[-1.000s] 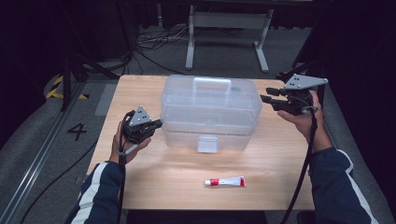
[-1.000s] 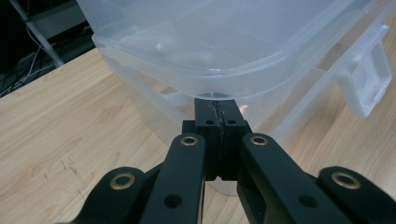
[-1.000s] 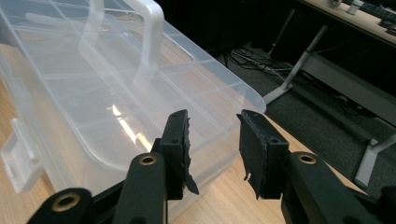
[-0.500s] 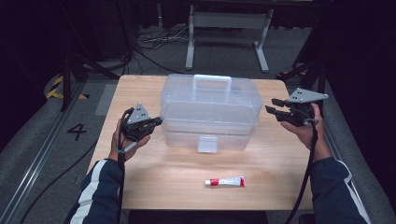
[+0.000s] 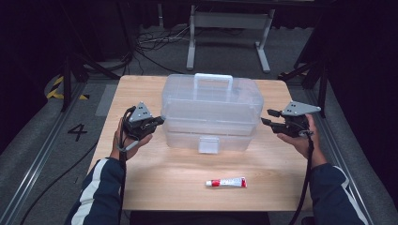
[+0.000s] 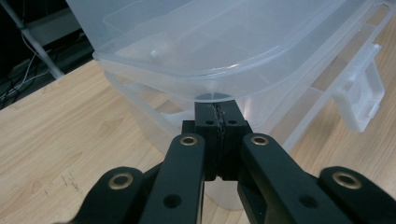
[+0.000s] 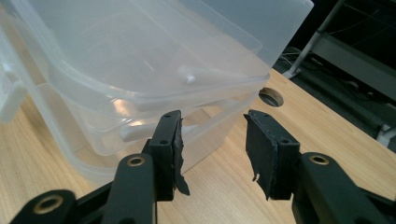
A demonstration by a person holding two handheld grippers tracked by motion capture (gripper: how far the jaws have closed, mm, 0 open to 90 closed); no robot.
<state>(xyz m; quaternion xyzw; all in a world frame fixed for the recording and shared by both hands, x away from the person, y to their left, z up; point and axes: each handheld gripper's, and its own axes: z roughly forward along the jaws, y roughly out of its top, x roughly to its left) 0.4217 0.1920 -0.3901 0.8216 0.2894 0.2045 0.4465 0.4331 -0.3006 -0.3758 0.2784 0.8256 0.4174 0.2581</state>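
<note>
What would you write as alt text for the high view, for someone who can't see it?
A clear plastic storage box with a top handle sits mid-table between a person's two hand-held tools: the left tool, shut, at its left end, and the right tool, jaws apart, near its right end. A small red-and-white tube lies on the wooden table nearer the person.

box (image 5: pixel 211 115): clear glossy plastic; table (image 5: pixel 141 178): matt wood grain; tube (image 5: pixel 226 182): glossy

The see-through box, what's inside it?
The plastic box looks empty: through its clear walls just its own inner trays and dividers show. Its lid is shut, and the frosted plastic could hide something small.
</note>
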